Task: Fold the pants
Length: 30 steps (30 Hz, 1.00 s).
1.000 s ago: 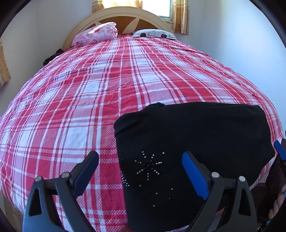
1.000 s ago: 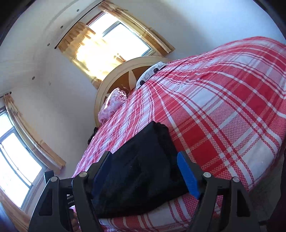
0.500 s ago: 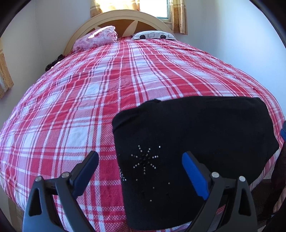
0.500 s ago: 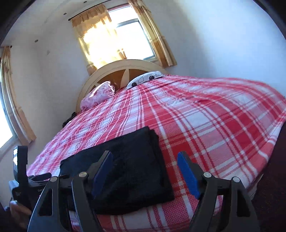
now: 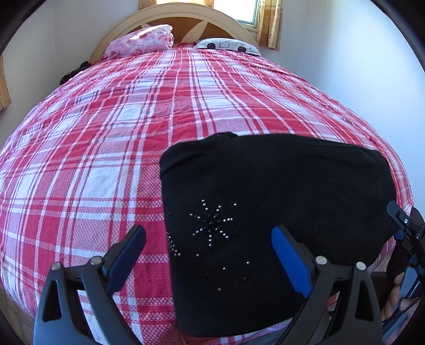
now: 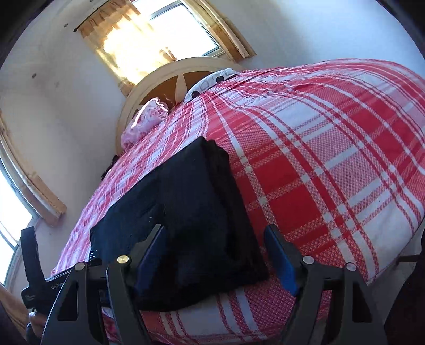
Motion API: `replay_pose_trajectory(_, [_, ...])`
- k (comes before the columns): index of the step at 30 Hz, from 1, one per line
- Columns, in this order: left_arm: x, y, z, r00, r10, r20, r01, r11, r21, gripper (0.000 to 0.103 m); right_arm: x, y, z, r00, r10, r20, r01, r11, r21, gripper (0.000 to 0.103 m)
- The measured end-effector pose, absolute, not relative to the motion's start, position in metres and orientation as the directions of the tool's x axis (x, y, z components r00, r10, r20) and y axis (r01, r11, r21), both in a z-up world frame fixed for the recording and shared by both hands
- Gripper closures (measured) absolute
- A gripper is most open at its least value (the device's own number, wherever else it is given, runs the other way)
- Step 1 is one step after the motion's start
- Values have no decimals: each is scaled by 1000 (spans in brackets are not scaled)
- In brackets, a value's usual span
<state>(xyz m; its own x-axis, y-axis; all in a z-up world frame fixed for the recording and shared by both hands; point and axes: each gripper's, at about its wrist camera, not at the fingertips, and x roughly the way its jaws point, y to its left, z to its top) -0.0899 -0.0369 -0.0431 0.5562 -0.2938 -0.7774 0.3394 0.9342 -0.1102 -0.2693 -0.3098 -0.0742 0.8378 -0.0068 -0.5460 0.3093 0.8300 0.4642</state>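
Observation:
The black pants point(image 5: 271, 196) lie folded into a compact rectangle near the bed's front edge, with a star of small studs on top. They also show in the right wrist view point(image 6: 186, 212) as a thick folded stack. My left gripper point(image 5: 208, 249) is open and empty, hovering over the pants' left front part. My right gripper point(image 6: 215, 254) is open and empty, above the pants' right front corner. Part of the right gripper shows at the right edge of the left wrist view point(image 5: 403, 225). Part of the left gripper shows at the left edge of the right wrist view point(image 6: 32, 265).
The bed has a red and white plaid cover point(image 5: 132, 119). A pink pillow point(image 5: 140, 39) and a white patterned pillow point(image 5: 228, 46) lie by the curved headboard point(image 5: 186, 16). A wall runs along the right point(image 5: 345, 39). Windows with curtains point(image 6: 159, 39) stand behind.
Both grippers stayed open above the folded pants. The left view shifted slightly closer. The right wrist view tilted and swung, then dropped lower toward the pants' right end.

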Motion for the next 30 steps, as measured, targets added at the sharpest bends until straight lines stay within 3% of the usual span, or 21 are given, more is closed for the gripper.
replay_pose_trajectory(6, [-90, -37, -48, 549, -307, -778, 338, 932, -130, 4, -273, -311, -77, 844, -14, -536, 304, 836, 457, 26])
replay_pose_trajectory(13, [-86, -27, -52, 534, -323, -782, 313, 934, -172, 0, -268, -293, -77, 819, -59, -571, 310, 882, 354, 22])
replay_pose_trajectory(19, [-87, -30, -52, 542, -313, -780, 320, 935, -153, 0, -277, -283, -80, 817, -14, -576, 295, 869, 397, 21])
replay_pose_trajectory(23, [-86, -27, -53, 534, -321, -782, 316, 934, -167, 0, -279, -298, -81, 830, 76, -552, 272, 809, 521, 20])
replay_pose_trajectory(27, [-85, -28, -52, 533, -319, -784, 319, 934, -163, 0, -287, -316, -93, 862, 224, -455, 222, 640, 735, 20])
replay_pose_trajectory(30, [-84, -29, -53, 534, -319, -783, 320, 933, -162, 0, -300, -308, -102, 874, 249, -416, 202, 593, 780, 20])
